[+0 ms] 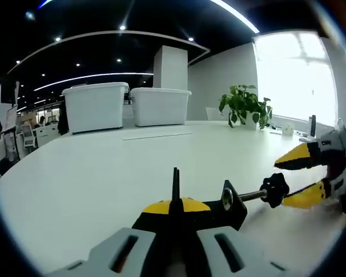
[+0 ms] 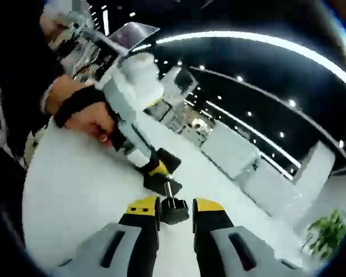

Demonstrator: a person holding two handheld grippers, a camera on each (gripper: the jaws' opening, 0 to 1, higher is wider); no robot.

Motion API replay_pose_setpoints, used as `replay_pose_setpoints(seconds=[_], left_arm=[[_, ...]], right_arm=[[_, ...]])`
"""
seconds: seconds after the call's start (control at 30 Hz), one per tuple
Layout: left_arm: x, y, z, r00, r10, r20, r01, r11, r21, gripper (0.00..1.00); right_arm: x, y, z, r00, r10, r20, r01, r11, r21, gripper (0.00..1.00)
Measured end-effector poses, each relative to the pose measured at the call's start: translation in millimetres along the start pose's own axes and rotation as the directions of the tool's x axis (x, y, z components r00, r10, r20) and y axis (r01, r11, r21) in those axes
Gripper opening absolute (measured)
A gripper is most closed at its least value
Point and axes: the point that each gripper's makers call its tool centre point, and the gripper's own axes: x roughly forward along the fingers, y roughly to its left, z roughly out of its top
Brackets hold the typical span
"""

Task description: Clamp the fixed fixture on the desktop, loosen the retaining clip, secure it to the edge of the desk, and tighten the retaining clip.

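While the left gripper (image 1: 176, 222) has its jaws closed on the clamp (image 1: 187, 210), the clamp sits low on the white tabletop (image 1: 104, 179), near the edge closest to the person. In the left gripper view the clamp is a black body with a yellow cap on top and a thin black upright fin rising between the jaws. A bright metal screw (image 1: 251, 195) runs out sideways from a black lug and ends in a black lobed knob (image 1: 275, 189).

The right gripper (image 1: 303, 178) comes in from the right of that view, yellow-tipped jaws apart, one above and one below the knob, which sits just at their tips; whether they touch it is hard to tell. In the right gripper view its own jaws (image 2: 174, 209) stand apart with the knob (image 2: 174, 209) between their yellow tips, not pinched. Beyond it the screw leads to the clamp (image 2: 160, 173), held by the left gripper (image 2: 141, 156), with a hand (image 2: 86, 115) in a black strap behind.

Across the tabletop two white tubs (image 1: 127, 104) stand side by side near the far edge, a potted plant (image 1: 245, 107) stands toward the far right by a bright window (image 1: 294, 75), and small objects lie by the right edge, too small to tell. Nothing lies between the clamp and the tubs.
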Motion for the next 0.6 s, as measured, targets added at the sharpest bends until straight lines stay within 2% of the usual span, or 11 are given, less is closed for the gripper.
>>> replay_pose_setpoints(seconds=[0.03, 0.07, 0.1, 0.2, 0.23, 0.33, 0.37, 0.4, 0.43, 0.47, 0.6], left_arm=[[-0.5, -0.4, -0.3, 1.0, 0.0, 0.0, 0.0, 1.0, 0.001, 0.05], [-1.2, -0.9, -0.4, 1.0, 0.0, 0.0, 0.0, 1.0, 0.001, 0.05], [-1.7, -1.2, -0.6, 1.0, -0.001, 0.0, 0.001, 1.0, 0.001, 0.05], [-3.1, -2.3, -0.7, 1.0, 0.0, 0.001, 0.0, 1.0, 0.001, 0.05], [-3.6, -2.6, -0.7, 1.0, -0.001, 0.001, 0.001, 1.0, 0.001, 0.05], [-5.0, -3.7, -0.4, 1.0, -0.001, 0.001, 0.001, 1.0, 0.0, 0.05], [-5.2, -3.8, -0.4, 1.0, -0.001, 0.001, 0.001, 1.0, 0.0, 0.05], [-4.2, -2.8, -0.2, 1.0, -0.002, 0.001, 0.002, 1.0, -0.001, 0.05], [-4.1, -2.6, 0.0, 1.0, -0.002, 0.001, 0.002, 1.0, 0.0, 0.05], [-4.3, -2.8, 0.2, 1.0, -0.003, 0.001, 0.003, 1.0, 0.001, 0.05], [-5.6, -5.6, 0.2, 1.0, -0.01, 0.001, 0.01, 1.0, 0.001, 0.05]], right_arm=[[-2.4, -6.1, 2.8, 1.0, 0.01, 0.012, -0.012, 0.986, 0.165, 0.26], [-4.2, -9.5, 4.2, 0.999, 0.03, 0.031, -0.039, 0.944, 0.326, 0.27], [-5.5, -11.4, 4.2, 0.997, 0.054, 0.051, -0.072, 0.877, 0.474, 0.28], [-5.1, -14.4, -12.3, 0.991, 0.12, 0.065, -0.125, 0.618, 0.776, 0.28], [-2.4, -15.4, -25.2, 0.991, 0.132, 0.037, -0.105, 0.565, 0.818, 0.28], [1.5, -22.8, -35.4, 0.995, 0.094, 0.017, -0.07, 0.595, 0.801, 0.22], [1.0, -15.5, -37.0, 0.991, 0.132, 0.004, -0.077, 0.55, 0.831, 0.2], [1.6, -10.2, -35.2, 0.987, 0.159, 0.017, -0.093, 0.484, 0.87, 0.2], [4.7, -7.4, -35.5, 0.988, 0.154, 0.028, -0.097, 0.463, 0.881, 0.21], [3.3, -5.9, -34.0, 0.988, 0.156, 0.024, -0.095, 0.472, 0.876, 0.22], [2.9, 3.5, -41.1, 0.984, 0.178, -0.025, -0.06, 0.453, 0.89, 0.19]])
